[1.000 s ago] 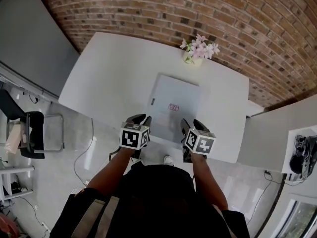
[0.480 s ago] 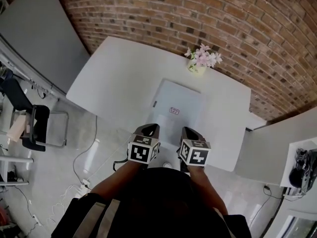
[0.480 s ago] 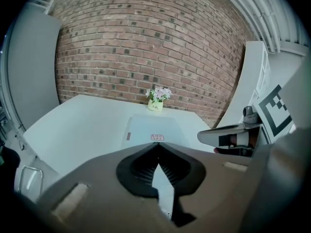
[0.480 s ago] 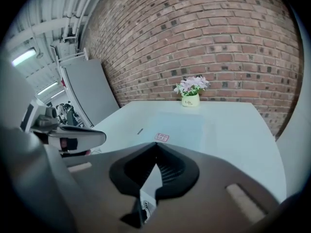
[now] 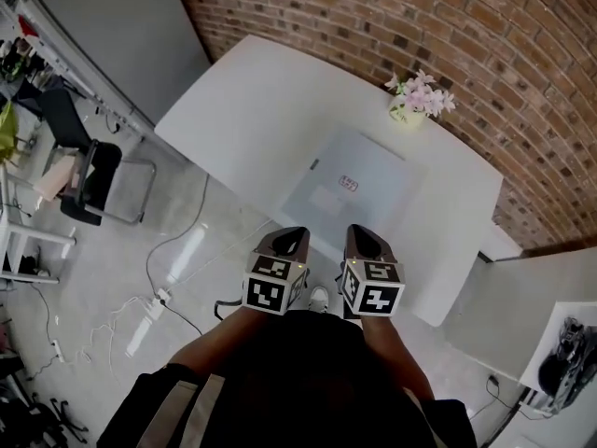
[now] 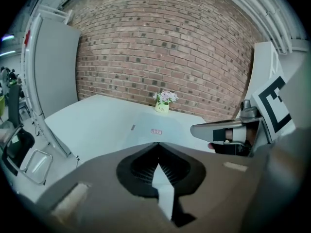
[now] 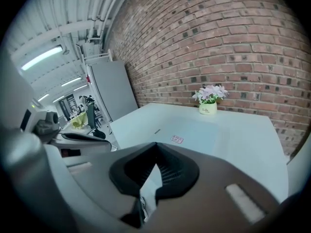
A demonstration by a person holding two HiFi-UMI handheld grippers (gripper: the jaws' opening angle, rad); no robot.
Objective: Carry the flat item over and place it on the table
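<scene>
Brick wall [image 5: 373, 17]; flat item [image 5: 359, 189] on table [image 5: 261, 101].
Left gripper [image 5: 291, 241], right gripper [image 5: 362, 241]: jaws together, empty, seemingly clear of item.

The grey left claw [image 5: 290, 242] and right claw [image 5: 363, 241] each bear a black-and-white marker cube [image 5: 275, 286]. The person wears a dark top [image 5: 298, 362] with tan straps [image 5: 191, 413].

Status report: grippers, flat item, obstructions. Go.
Left gripper, right gripper shut, empty. Flat item lies on the table, neither touching it. Flower pot beyond it, apart; nothing in the way.
</scene>
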